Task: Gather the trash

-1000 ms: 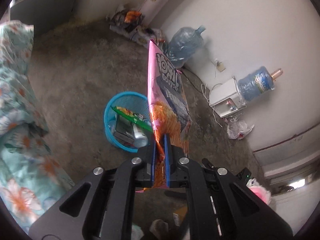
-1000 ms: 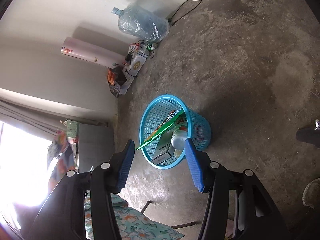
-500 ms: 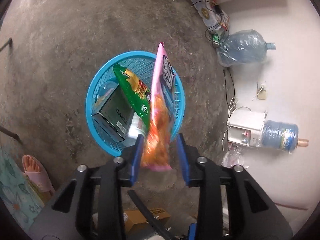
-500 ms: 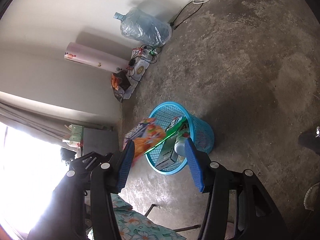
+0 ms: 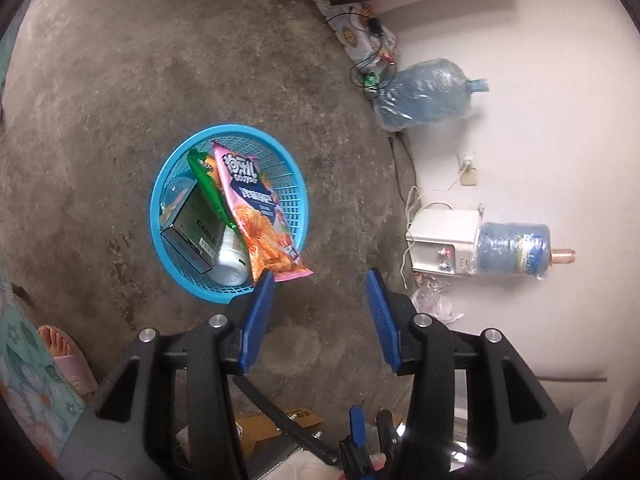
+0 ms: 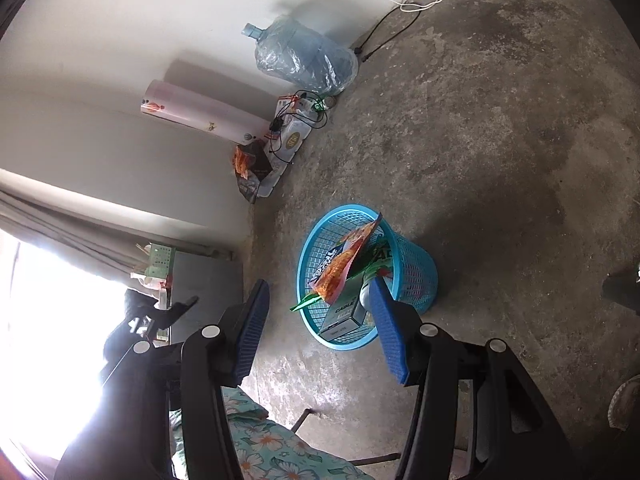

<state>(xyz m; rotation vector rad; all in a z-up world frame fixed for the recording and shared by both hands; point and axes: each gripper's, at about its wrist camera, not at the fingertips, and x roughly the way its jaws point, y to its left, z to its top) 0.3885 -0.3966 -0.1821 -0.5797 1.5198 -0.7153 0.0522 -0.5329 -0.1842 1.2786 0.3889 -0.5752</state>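
A blue mesh trash basket (image 5: pixel 298 200) stands on the concrete floor; it also shows in the right wrist view (image 6: pixel 420 268). In it lie a pink-orange snack bag (image 5: pixel 260 220) leaning over the rim, a green snack bag (image 5: pixel 208 188), a dark box marked CABLE (image 5: pixel 192 232) and a white can (image 5: pixel 230 258). My left gripper (image 5: pixel 320 308) is open and empty, just above the basket's near rim. My right gripper (image 6: pixel 316 332) is open and empty, above the floor beside the basket. The snack bag shows there too (image 6: pixel 340 264).
Two large water bottles (image 5: pixel 424 94) (image 5: pixel 514 250), a white dispenser (image 5: pixel 444 244) and cables stand along the wall. A power strip and bags (image 5: pixel 352 36) lie near the corner. A floral bedspread (image 6: pixel 272 456) and a pink slipper (image 5: pixel 68 364) are nearby.
My left gripper swung over the basket, opened and let go of the pink-orange snack bag, which has dropped into the basket. The right gripper stayed open and drifted slightly.
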